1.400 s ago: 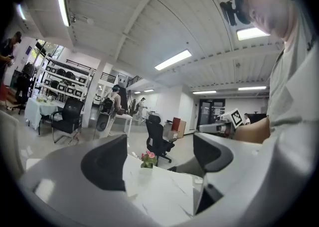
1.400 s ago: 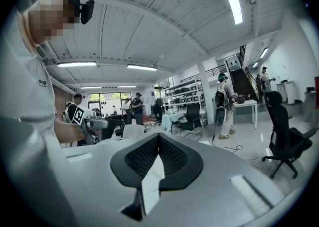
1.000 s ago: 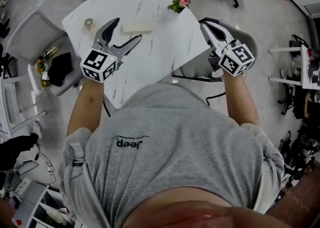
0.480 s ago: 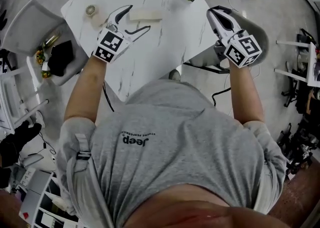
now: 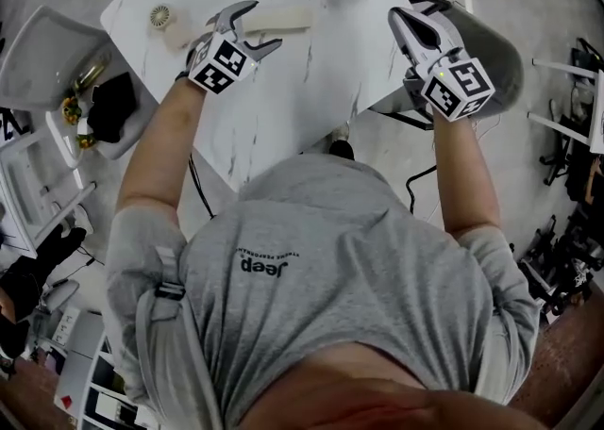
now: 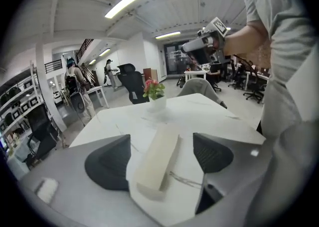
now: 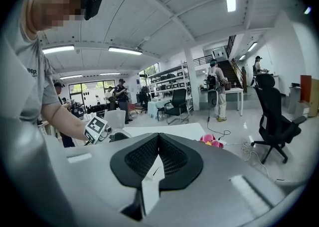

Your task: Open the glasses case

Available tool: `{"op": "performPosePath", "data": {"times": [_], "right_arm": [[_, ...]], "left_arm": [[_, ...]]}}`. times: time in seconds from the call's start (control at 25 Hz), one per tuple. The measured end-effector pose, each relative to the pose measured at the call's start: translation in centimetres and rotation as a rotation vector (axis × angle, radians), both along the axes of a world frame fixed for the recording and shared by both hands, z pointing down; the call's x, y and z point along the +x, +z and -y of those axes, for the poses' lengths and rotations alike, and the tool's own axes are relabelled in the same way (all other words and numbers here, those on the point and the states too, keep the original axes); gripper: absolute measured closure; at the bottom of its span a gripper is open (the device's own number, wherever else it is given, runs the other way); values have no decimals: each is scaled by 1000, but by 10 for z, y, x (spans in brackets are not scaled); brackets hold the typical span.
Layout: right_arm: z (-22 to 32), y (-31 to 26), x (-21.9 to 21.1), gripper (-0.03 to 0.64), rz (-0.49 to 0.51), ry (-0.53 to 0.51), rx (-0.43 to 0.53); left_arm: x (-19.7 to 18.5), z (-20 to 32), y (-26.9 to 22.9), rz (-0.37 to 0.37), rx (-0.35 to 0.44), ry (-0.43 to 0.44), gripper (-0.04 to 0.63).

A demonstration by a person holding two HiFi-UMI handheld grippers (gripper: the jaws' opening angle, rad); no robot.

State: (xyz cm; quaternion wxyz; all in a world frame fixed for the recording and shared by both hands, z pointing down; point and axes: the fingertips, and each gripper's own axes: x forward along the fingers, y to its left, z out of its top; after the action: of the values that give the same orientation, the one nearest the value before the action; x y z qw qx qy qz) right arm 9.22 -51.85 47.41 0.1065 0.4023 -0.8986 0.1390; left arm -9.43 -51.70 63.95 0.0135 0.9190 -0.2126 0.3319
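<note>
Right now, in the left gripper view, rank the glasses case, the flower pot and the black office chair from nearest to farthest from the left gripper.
1. The glasses case, on the table between the open jaws of the left gripper.
2. The flower pot, farther back, near the table's far edge.
3. The black office chair, on the floor beyond the table, left of the pot.

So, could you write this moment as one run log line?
glasses case: closed, on table | left gripper: open, jaws either side of case | right gripper: shut, empty
</note>
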Motion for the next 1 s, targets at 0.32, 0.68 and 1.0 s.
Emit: {"op": "performPosePath", "data": {"times": [0.32, 0.68, 1.0], "right_arm": [[18, 33, -8, 614, -9, 5, -22], [21, 63, -8, 614, -13, 20, -68], [21, 71, -3, 614, -15, 32, -81]], "left_arm": [[0, 15, 37, 71, -22, 52, 155], [-5, 20, 69, 140, -56, 120, 169], [-5, 22, 75, 160, -66, 166, 267]]}}
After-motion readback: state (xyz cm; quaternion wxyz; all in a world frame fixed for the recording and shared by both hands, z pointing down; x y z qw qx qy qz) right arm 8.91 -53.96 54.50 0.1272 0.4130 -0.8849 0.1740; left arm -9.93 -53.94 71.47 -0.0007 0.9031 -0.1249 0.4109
